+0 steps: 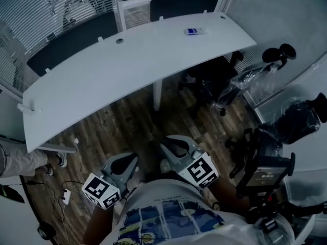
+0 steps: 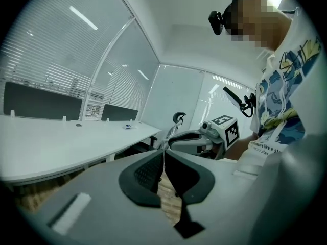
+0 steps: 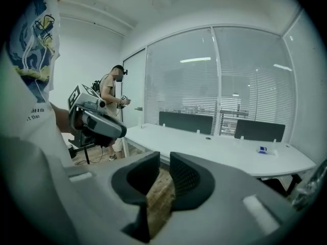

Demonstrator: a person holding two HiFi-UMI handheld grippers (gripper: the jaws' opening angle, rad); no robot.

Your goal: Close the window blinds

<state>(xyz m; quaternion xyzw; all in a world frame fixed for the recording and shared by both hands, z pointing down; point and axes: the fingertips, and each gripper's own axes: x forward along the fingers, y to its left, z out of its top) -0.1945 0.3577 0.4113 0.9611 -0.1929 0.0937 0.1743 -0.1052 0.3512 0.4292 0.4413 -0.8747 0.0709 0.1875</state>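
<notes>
1. Window blinds (image 1: 51, 9): slatted, hanging over the glass wall behind the desk's far edge. Shapes and ceiling lights are showing through the slats, so they are judged to be standing partly open and the closing is not yet begun. No wand or cord can be made out.
2. Desk (image 1: 127, 60): long, white and curved, lying between the person and the blinds. It is blocking a straight reach, so the next move probably calls for going round it or leaning across.
3. Left gripper (image 1: 125, 163): jaws meeting at the tips, carrying nothing. It is riding low against the person's shirt, well apart from the blinds. This is judged a carrying posture, since nothing to grasp lies within reach.
4. Right gripper (image 1: 173, 144): jaws standing narrowly apart, with wood floor showing through the gap and nothing between them. It is riding just beside the left gripper, aimed toward the desk.
5. Dark panels (image 1: 71, 42): standing along the desk's far edge, in front of the blinds' lower part.
6. Small blue-and-white item (image 1: 195, 31): lying near the desk's right end, too small to identify.
7. Black chairs (image 1: 212, 80): standing near the desk's right end.
8. Second person (image 3: 113, 96): standing near the desk's left end, seen in the right gripper view.
</notes>
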